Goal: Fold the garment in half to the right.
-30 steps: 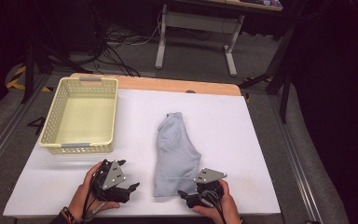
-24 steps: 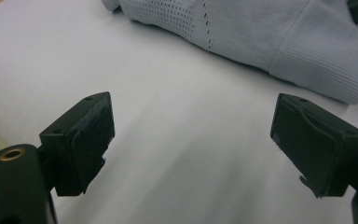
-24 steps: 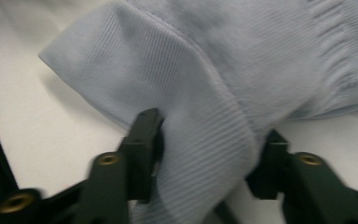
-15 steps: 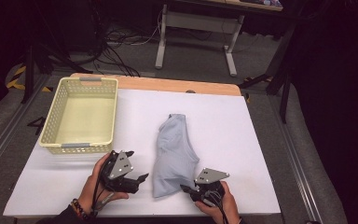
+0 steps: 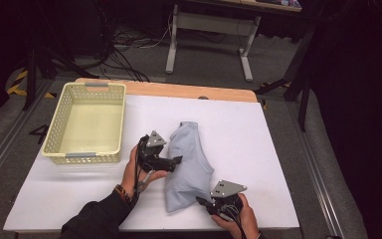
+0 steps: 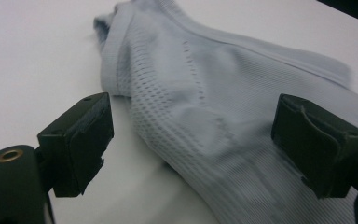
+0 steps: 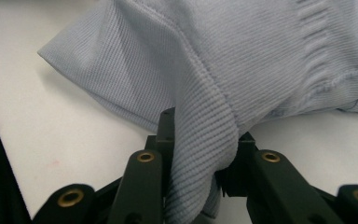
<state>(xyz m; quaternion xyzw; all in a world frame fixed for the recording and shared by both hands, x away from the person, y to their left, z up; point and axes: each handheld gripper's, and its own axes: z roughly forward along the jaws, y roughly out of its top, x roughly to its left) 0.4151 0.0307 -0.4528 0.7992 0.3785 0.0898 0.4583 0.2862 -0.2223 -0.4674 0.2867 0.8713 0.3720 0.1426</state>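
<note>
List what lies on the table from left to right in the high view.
Yellow basket → left gripper → light blue garment → right gripper, its jaws just closed on the garment's near edge.

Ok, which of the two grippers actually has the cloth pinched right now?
The right gripper, at the near end of the light blue garment: its jaws pinch a fold. The left gripper has jaws spread wide beside it.

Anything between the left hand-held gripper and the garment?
Nothing visible. The left hand-held gripper is open, its jaws apart on either side of the light blue garment, with bare white table beside it. The right hand-held gripper is already shut on a fold of the garment's near edge.
</note>
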